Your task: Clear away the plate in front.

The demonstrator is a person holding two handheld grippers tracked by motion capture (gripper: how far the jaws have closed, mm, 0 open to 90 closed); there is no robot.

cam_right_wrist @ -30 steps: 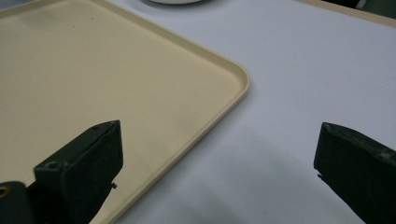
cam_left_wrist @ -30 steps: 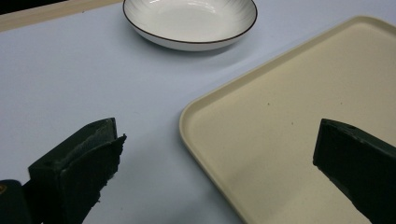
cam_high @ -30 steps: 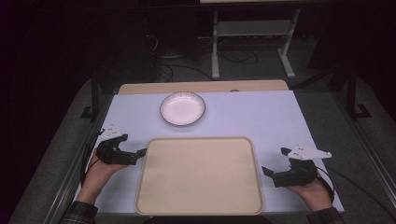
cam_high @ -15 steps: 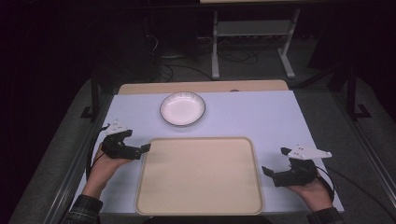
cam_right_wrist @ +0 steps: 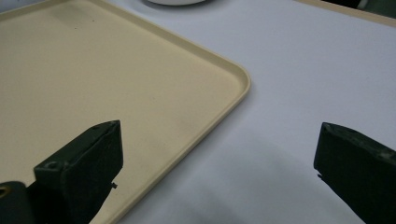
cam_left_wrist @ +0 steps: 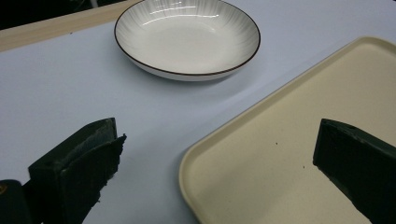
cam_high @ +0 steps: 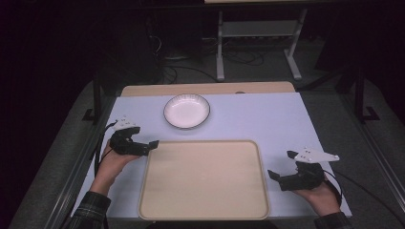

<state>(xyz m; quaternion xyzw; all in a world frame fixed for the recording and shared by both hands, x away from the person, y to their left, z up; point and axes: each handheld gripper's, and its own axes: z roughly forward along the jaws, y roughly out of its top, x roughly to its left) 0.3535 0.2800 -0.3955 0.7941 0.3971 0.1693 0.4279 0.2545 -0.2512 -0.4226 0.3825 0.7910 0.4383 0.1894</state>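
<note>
- No legible text, labels, brands, numbers or signs in any view.
- Plate, tray, worktop covering and both tools carry no readable markings.

Lab-style recording room: dark surroundings, white metal stand (cam_high: 258, 43) and loose cables on grey carpet (cam_high: 191, 71) beyond the white-topped table (cam_high: 267, 119).

Bare table (cam_high: 267, 119) lies open right of the plate (cam_high: 186, 110); the tray (cam_high: 204, 179) (low-rimmed) fills the middle, its near-left corner between the left tongs' (cam_left_wrist: 210, 158) spread jaws.
</note>
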